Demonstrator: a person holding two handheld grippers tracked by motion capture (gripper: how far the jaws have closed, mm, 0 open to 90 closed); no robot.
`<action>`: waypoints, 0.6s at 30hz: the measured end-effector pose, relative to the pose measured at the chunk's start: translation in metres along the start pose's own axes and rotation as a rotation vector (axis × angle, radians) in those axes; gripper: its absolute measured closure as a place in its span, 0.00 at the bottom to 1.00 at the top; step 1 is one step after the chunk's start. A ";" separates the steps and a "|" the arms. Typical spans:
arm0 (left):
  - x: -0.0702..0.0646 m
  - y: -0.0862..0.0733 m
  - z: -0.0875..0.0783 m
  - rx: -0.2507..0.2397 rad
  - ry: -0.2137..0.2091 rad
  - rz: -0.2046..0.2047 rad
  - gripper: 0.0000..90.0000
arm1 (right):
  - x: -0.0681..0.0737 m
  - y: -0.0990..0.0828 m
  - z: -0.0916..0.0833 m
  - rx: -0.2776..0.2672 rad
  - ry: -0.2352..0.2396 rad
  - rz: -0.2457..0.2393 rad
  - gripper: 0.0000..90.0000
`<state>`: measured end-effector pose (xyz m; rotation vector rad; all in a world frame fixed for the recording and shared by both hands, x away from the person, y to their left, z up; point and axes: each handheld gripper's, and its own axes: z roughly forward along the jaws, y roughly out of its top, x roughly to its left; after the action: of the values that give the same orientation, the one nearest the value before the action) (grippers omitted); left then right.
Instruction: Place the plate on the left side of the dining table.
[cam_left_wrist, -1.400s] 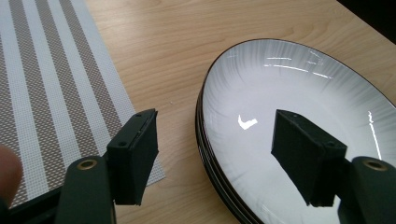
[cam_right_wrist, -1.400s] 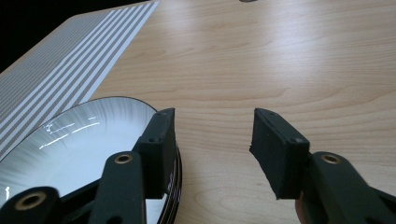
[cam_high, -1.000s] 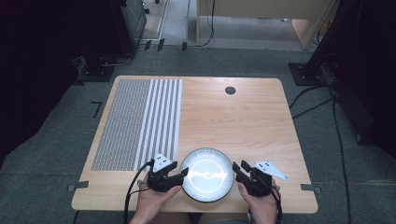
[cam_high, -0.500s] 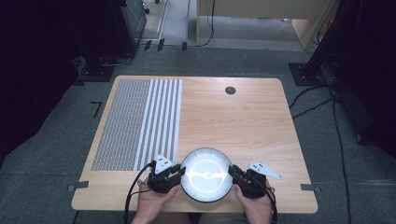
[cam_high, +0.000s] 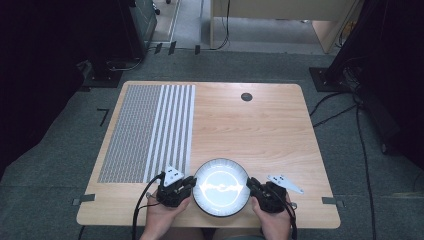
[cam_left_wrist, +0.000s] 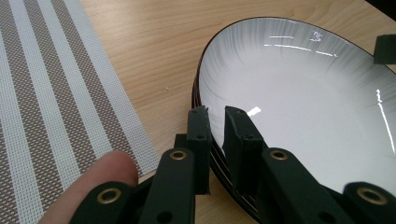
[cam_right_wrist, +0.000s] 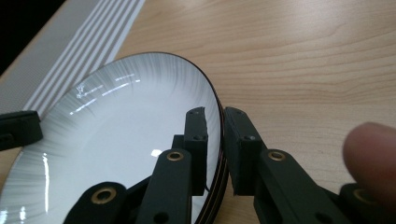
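Note:
A white plate (cam_high: 221, 162) with a dark rim rests on the wooden table (cam_high: 260, 130) near its front edge. My left gripper (cam_high: 192, 184) is shut on the plate's left rim, and its jaws have just been closing on it. In the left gripper view the pads (cam_left_wrist: 200, 126) pinch the rim of the plate (cam_left_wrist: 303, 93), one jaw outside and one inside. My right gripper (cam_high: 249, 185) is shut on the right rim, its jaws having just closed too. The right gripper view shows my right gripper (cam_right_wrist: 214, 119) clamping the plate's (cam_right_wrist: 116, 121) edge.
A striped woven placemat (cam_high: 145, 130) covers the table's left part, close to the left gripper. A round cable hole (cam_high: 246, 97) sits at the back of the table. Cables (cam_high: 360, 150) lie on the carpet to the right.
Both grippers' jaws have closed onto the plate's rim from either side. The plate and both hands have stayed where they were.

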<state>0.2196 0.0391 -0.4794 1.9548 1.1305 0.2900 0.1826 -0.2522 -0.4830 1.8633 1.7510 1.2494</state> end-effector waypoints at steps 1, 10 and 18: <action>0.000 0.000 0.000 0.000 0.000 0.000 0.90 | 0.001 -0.001 0.001 0.005 -0.010 -0.004 0.90; 0.000 -0.001 0.001 0.004 0.002 -0.003 0.90 | 0.004 -0.004 0.003 -0.009 -0.050 -0.022 0.95; 0.000 -0.001 0.002 0.002 0.003 -0.005 0.89 | 0.004 -0.004 0.003 -0.014 -0.059 -0.005 0.98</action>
<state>0.2195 0.0379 -0.4816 1.9538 1.1382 0.2895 0.1820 -0.2465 -0.4864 1.8675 1.7112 1.1900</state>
